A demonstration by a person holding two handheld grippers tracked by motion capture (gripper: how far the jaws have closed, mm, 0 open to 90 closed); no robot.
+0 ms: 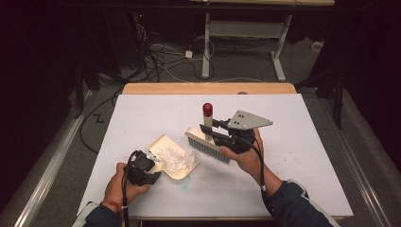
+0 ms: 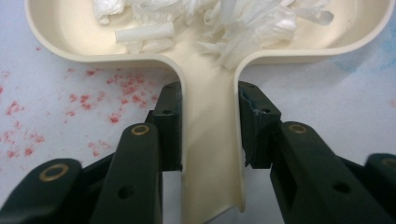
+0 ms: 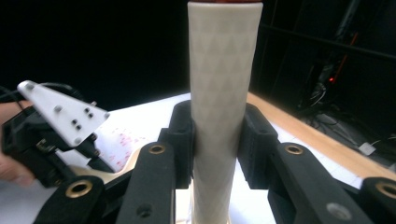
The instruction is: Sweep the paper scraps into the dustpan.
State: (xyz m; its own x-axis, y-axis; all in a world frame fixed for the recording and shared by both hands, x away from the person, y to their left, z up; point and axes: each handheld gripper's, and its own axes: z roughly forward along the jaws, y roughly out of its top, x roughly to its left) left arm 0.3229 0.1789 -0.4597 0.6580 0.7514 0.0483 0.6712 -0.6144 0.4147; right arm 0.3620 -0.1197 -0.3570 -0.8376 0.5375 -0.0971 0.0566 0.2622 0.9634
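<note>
- The cream dustpan [image 2: 210, 116] has its handle running straight between the left gripper [image 2: 209, 126]'s fingers [image 2: 169, 126]; both pads press on the handle's side walls, so the fingers are clenched on it.
- Beyond those fingertips the handle widens into the pan, which lies on the white tabletop [image 2: 327, 107] with its rim just ahead of the fingers.
- A heap of white paper scraps [image 2: 224, 23] sits inside the pan, ahead of the left fingers; one rolled scrap [image 2: 142, 32] lies a little apart from the heap, towards the pan's back wall.
- Red specks [image 2: 93, 100] dot the tabletop just outside the pan's wall, beside one finger.
- In the high view the left gripper [image 1: 152, 158] holds the pan at its near end and the scraps [image 1: 174, 158] lie just past the fingertips.
- The brush handle [image 3: 223, 107], pale with a faint triangle pattern, stands upright between the right gripper [image 3: 219, 149]'s fingers [image 3: 183, 140], which are clamped on it from both sides.
- In the high view the right gripper [image 1: 218, 135] carries the brush [image 1: 208, 144] with its red-capped handle end [image 1: 207, 109] above the fingers and its bristle head below them, tilted, just beside the pan's open edge.
- The bristles' lower end is close to the tabletop [image 1: 293, 156]; I cannot tell whether it touches.
- A grey three-cornered plate [image 1: 248, 120] tops the right gripper.
</note>
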